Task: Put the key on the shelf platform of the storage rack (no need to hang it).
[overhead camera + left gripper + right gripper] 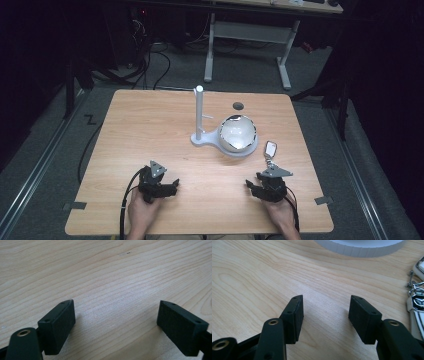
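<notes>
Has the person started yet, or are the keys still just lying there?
Nothing looks done yet. The keys lie on the table beside the white stand with its bowl. The left gripper and right gripper rest near the front edge, jaws open, holding nothing. Everything seems left to do, perhaps picking up the keys.

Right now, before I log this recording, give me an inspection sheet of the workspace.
Surface: wooden table, bare wood between the tongs.
Job's things: white stand with upright post, bowl-like dish on its base; key fob on a chain right of it.
Clutter: small dark disc behind the dish.
Grippers: left tongs open, empty; right tongs open, empty, key fob beside them.
Cables: black cable trails from left tongs; more on the floor.
Surroundings: dark room, desk frame behind.
</notes>
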`<state>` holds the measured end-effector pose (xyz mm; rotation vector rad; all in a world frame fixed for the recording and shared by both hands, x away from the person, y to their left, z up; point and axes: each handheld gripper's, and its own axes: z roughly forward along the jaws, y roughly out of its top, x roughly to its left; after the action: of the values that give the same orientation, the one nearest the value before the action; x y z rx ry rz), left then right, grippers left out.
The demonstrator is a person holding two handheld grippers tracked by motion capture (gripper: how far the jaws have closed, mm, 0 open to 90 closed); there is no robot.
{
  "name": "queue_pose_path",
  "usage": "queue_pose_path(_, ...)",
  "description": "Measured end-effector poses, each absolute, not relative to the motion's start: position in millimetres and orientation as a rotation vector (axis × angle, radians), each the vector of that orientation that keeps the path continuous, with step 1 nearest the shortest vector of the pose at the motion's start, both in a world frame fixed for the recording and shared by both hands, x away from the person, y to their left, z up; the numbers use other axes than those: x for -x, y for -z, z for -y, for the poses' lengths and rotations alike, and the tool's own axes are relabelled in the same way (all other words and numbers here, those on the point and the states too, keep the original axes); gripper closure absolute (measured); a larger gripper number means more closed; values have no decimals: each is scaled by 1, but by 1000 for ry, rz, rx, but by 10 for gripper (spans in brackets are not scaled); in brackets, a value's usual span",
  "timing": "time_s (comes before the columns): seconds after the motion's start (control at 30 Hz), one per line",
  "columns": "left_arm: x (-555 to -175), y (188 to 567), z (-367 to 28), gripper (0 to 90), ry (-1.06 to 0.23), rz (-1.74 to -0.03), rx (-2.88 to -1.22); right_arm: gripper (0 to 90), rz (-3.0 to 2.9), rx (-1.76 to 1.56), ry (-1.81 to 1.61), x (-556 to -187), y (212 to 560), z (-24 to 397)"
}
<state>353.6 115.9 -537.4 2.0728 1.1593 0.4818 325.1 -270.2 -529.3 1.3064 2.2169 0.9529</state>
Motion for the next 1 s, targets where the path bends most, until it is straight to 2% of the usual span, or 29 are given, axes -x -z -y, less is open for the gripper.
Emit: queue_pose_path(1.0,-354,537,-116,155,-482,-1159,-2073,475,-2159,-1385,-1030,-324,515,284)
